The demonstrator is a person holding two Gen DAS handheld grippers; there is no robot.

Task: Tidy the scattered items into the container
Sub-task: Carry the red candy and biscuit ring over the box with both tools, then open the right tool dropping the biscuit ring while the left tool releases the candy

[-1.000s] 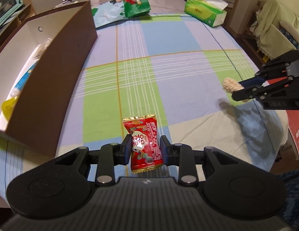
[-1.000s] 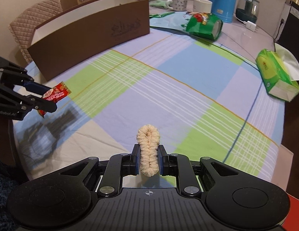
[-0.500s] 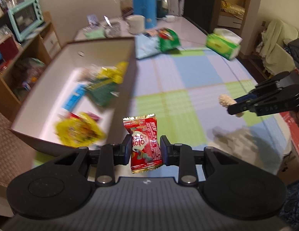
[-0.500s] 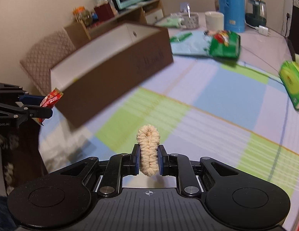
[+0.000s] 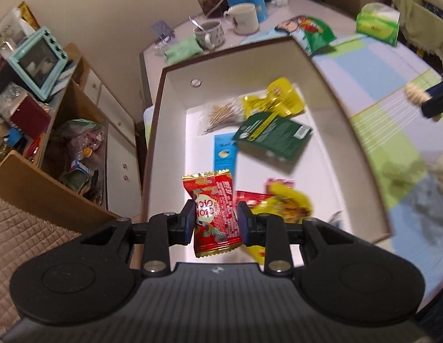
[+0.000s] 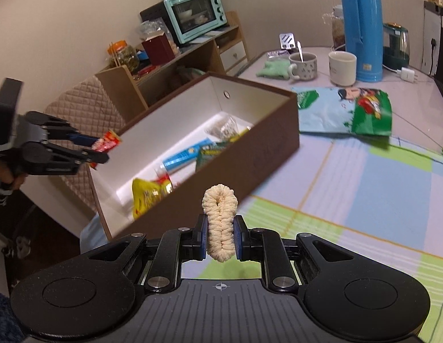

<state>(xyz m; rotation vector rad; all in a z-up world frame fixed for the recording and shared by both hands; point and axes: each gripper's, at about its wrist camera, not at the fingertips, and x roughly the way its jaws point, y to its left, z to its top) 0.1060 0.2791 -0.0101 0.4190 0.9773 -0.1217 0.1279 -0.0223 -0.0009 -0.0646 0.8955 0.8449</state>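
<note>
Now left gripper (image 5: 215, 219) clamps red packet (image 5: 214, 211) above box (image 5: 330, 97); right gripper (image 6: 220, 238) clamps cream scrunchie (image 6: 220, 223)

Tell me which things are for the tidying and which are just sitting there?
For tidying: red candy packet in left gripper, cream knitted loop in right gripper, brown box.

Just sitting there: blue thermos, two mugs, mint toaster oven.

A red, gold-edged snack packet (image 5: 214, 211), a cream scrunchie (image 6: 220, 223), a brown, white-lined box (image 6: 267, 140), a pastel checked tablecloth (image 6: 378, 183).
</note>
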